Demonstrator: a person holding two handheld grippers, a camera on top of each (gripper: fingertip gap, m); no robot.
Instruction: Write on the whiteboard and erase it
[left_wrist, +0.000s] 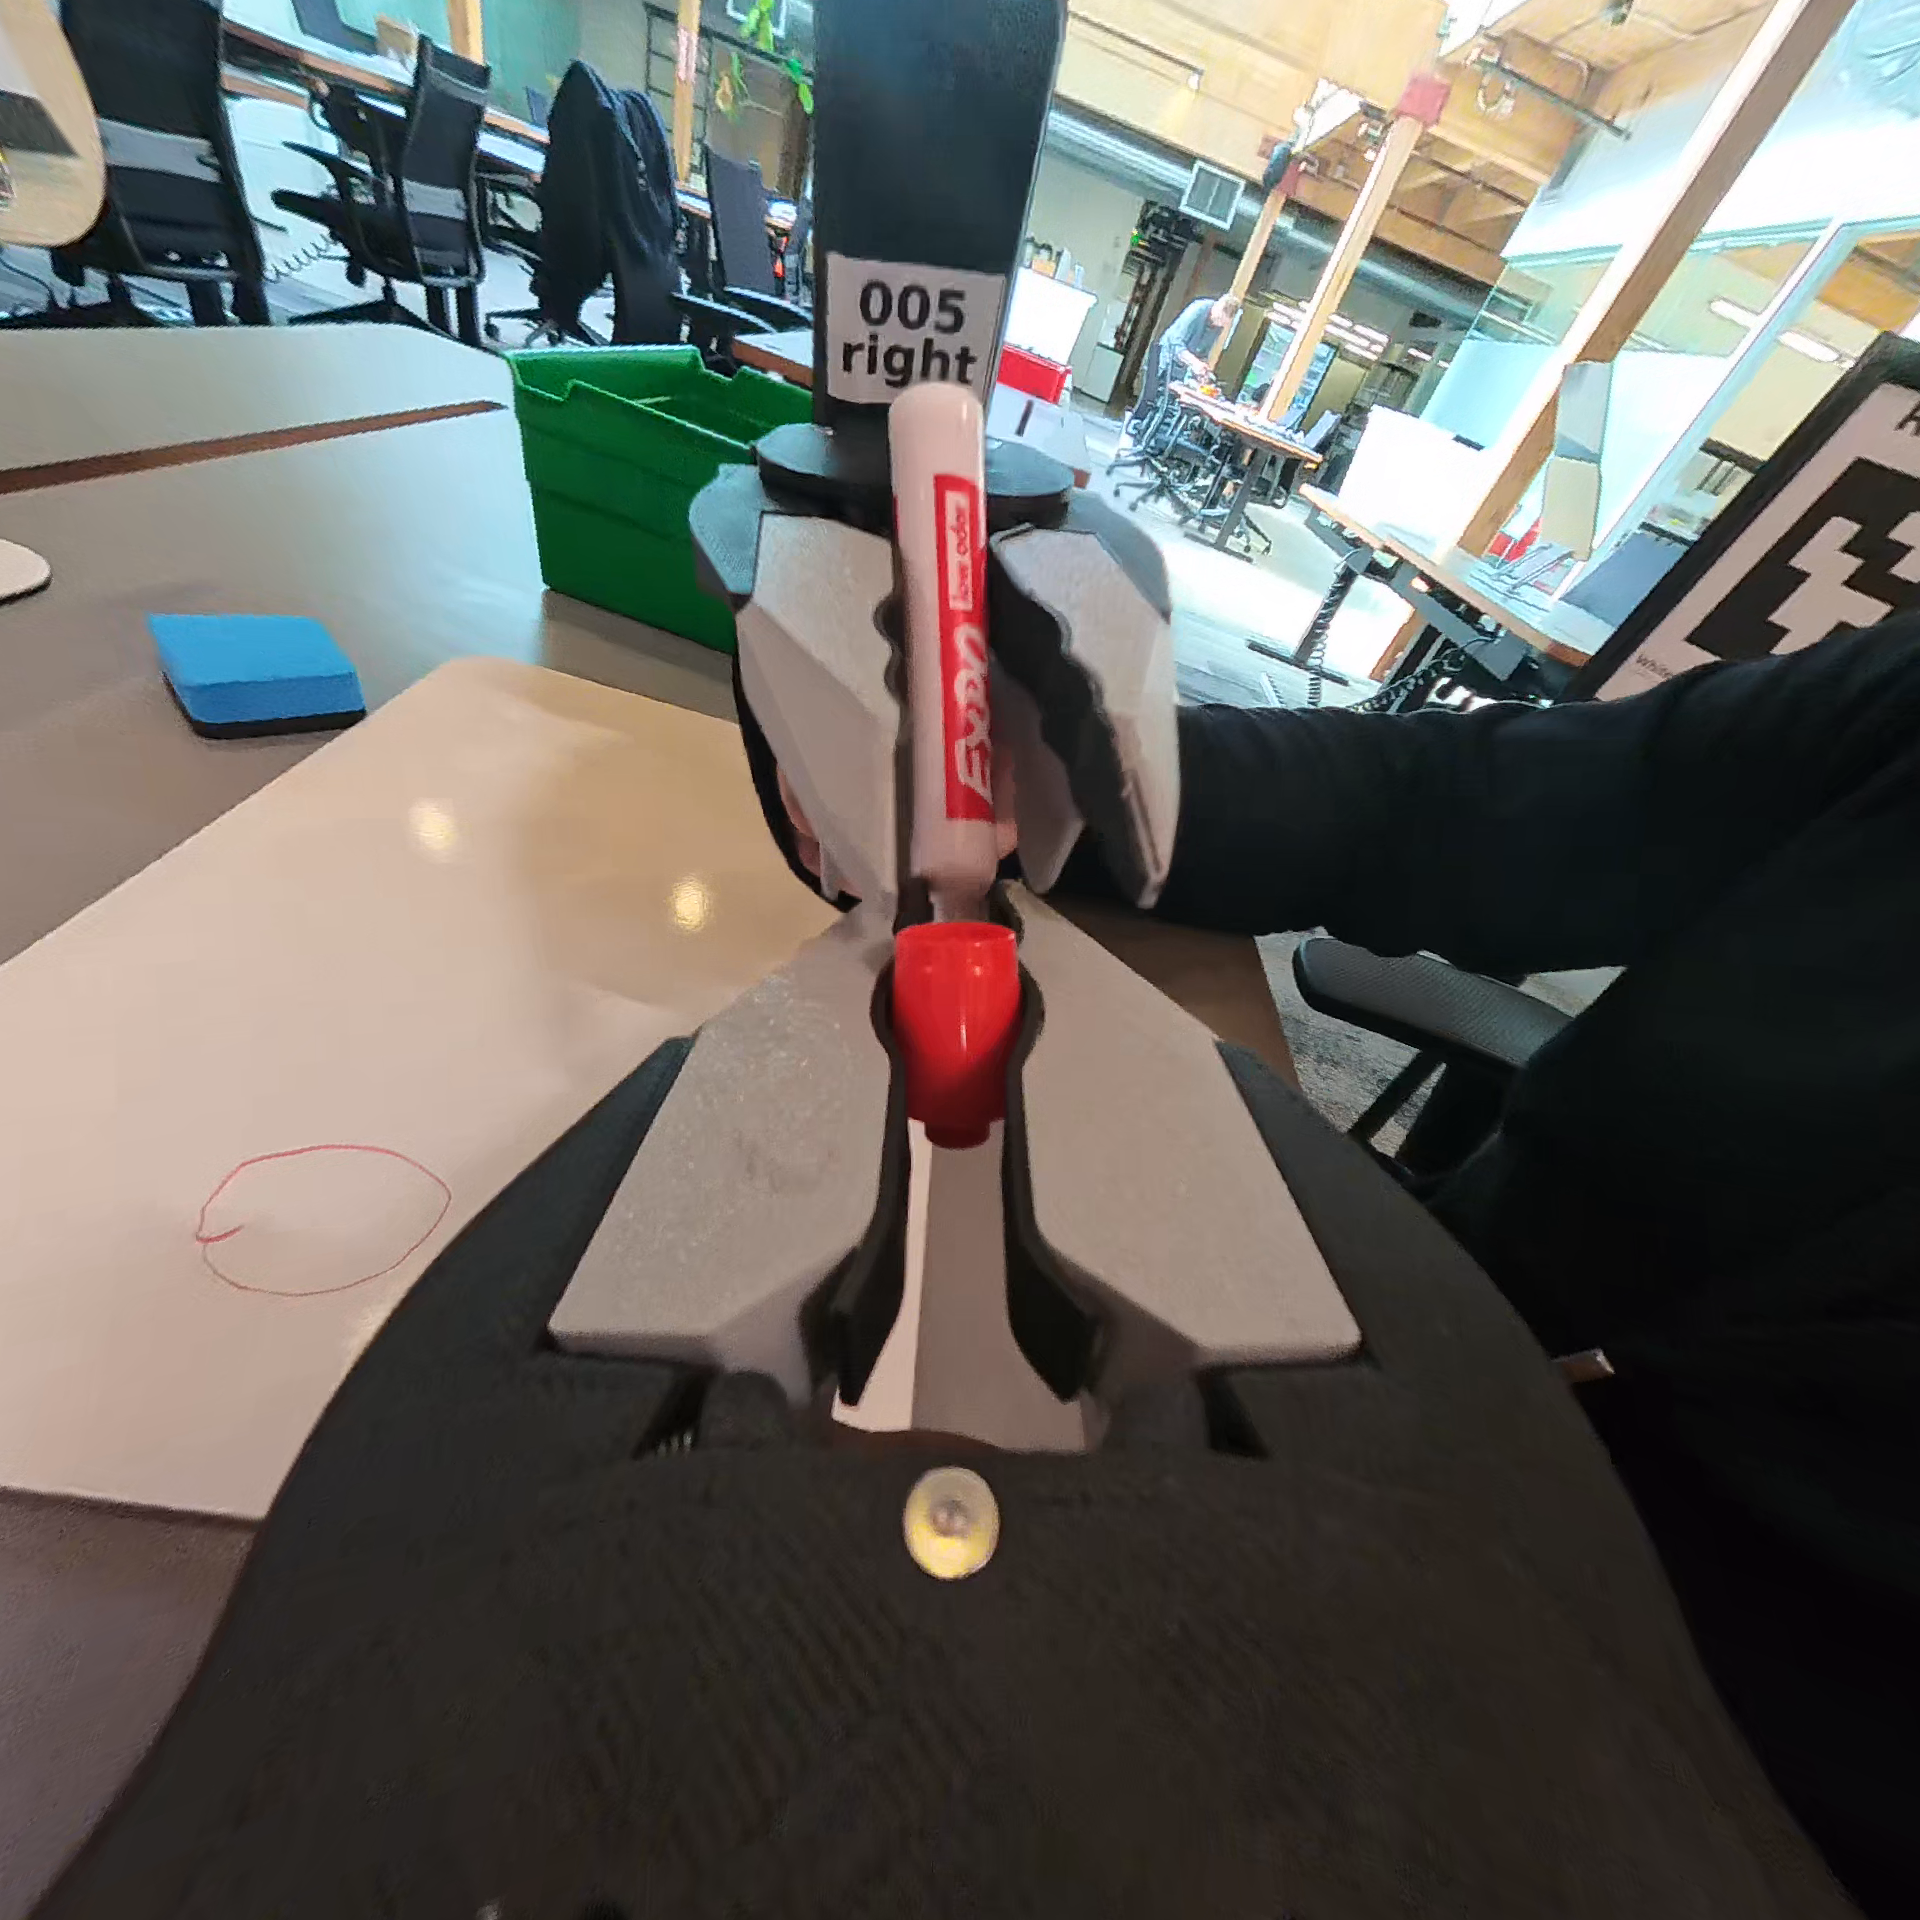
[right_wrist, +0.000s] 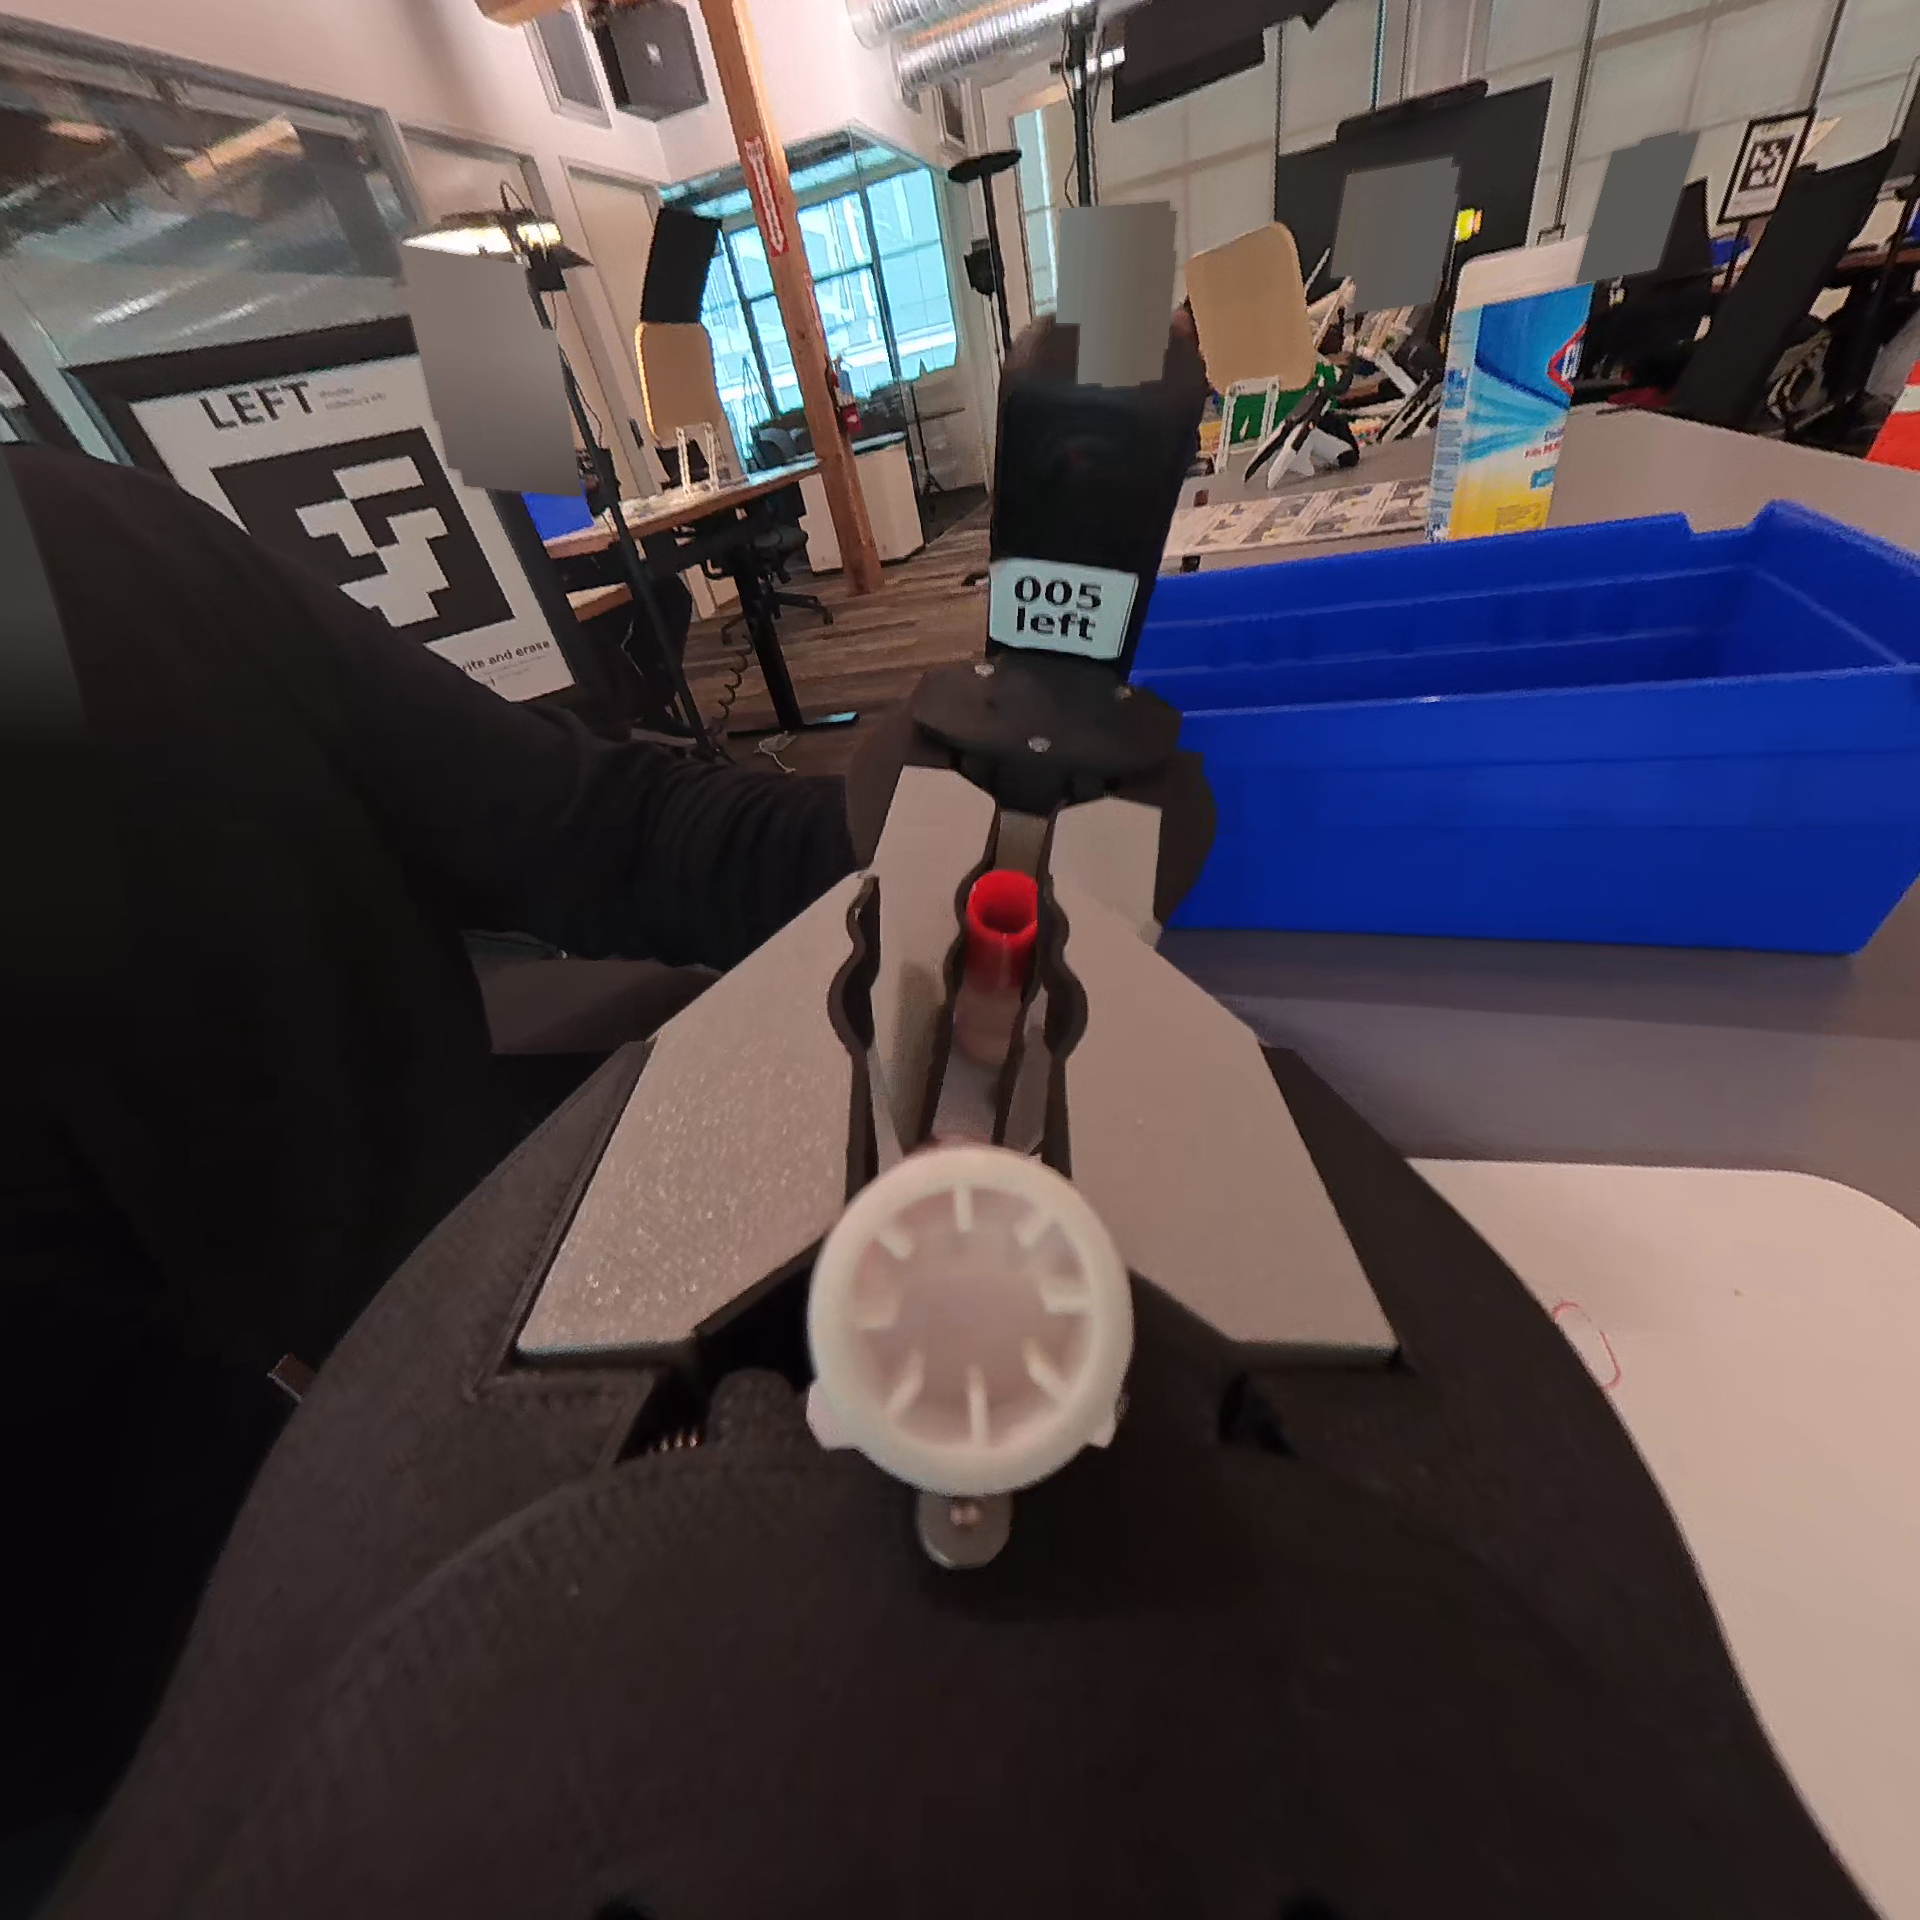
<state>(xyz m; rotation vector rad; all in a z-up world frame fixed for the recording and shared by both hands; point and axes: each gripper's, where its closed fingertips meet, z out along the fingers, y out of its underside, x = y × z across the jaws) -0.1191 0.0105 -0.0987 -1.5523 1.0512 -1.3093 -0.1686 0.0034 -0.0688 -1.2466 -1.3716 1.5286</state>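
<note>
Left gripper (left_wrist: 951, 997) clamps red cap (left_wrist: 954, 1034); right gripper (left_wrist: 940, 894) clamps marker (left_wrist: 943, 644). Slight misalignment could jam recapping.

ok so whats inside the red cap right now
The red cap, clamped in the left gripper, looks hollow from the right wrist view. The marker, held by the right gripper, points into it; its tip is hidden in both views.

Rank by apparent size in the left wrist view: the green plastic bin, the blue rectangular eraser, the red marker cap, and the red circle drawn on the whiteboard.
1. Green plastic bin.
2. Red drawn circle and blue rectangular eraser: too alike to rank.
3. Red marker cap, though nearness to the camera enlarges it.
</note>
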